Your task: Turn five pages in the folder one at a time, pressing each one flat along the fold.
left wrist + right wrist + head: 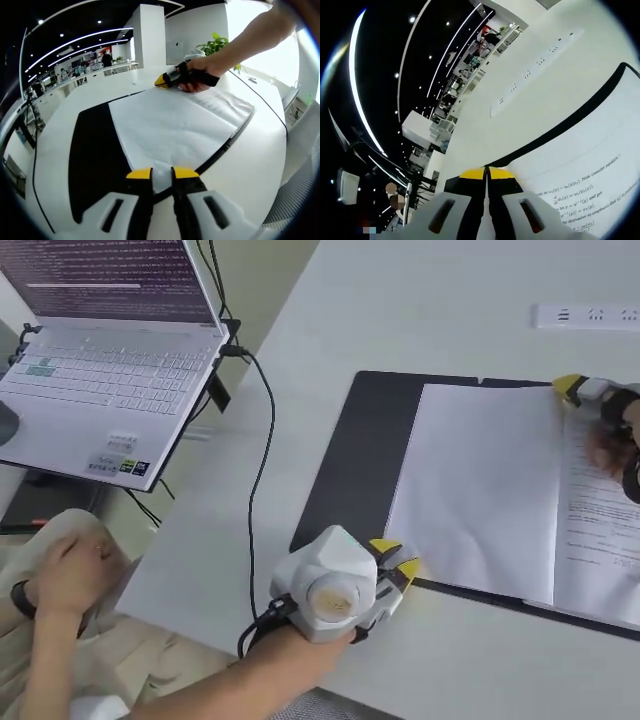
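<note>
Folder open on white desk, open-plan office; left claw narrowly parted, right claw closed tight.

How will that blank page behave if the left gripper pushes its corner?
Likely floppy: the blank page shows faint wrinkles, so it may buckle rather than slide. Probably light; it could spring back unless pressed at the fold.

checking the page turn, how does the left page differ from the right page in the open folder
The left page is blank on its showing face; the right page carries printed text. The left gripper sits at the left page's near edge, jaws slightly apart; the right gripper sits at the right page's far edge, jaws shut. Both are white sheets lying in the open black folder.
</note>
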`<state>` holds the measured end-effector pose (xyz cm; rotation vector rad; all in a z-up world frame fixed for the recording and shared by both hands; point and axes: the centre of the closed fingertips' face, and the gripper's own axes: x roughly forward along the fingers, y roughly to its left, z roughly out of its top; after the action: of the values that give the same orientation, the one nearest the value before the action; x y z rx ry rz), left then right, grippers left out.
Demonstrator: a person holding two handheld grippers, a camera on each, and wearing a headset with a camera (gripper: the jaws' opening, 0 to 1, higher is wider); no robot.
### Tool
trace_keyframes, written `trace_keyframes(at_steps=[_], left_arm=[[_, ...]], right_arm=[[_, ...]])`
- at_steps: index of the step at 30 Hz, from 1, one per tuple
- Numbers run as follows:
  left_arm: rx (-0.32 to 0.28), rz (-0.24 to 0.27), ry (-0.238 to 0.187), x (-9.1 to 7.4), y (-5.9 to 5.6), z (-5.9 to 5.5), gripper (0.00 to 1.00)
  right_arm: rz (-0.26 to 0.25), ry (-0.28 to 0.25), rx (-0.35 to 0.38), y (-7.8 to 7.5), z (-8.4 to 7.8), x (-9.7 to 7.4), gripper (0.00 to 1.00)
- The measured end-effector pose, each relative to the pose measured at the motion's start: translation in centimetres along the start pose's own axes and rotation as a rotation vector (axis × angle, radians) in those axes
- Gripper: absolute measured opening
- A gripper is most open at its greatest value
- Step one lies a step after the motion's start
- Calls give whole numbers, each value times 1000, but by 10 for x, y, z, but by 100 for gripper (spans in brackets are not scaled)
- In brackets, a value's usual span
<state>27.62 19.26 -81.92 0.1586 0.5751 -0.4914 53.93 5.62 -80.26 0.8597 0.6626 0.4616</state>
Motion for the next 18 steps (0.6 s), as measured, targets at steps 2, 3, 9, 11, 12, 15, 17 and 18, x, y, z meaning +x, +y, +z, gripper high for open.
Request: trace_keyframes(at_steps=[2,3,9,11,12,15,17,18], left_arm=[[1,0,0,0,0,0,13],[2,0,0,0,0,0,13],[9,-3,0,0,0,0,13],[9,-2,0,-1,0,0,13],[11,-2,0,-1,-1,0,13],[8,0,1,0,-1,0,13],[12,0,4,0,-1,0,13],[12,-1,4,-1,-1,0,13]], right_arm=[[5,10,1,0,-2,-1,0],[8,16,5,0,-3,-2,0],[23,48,6,2,-10,-8,0],[30,59,0,3,-14,-11,0],[33,69,-7,4,-16,-13,0],[43,80,-19,5,-21,-16,0],[45,80,-15,5,-22,-18,0],[49,83,-15,6,-24,-20,0]])
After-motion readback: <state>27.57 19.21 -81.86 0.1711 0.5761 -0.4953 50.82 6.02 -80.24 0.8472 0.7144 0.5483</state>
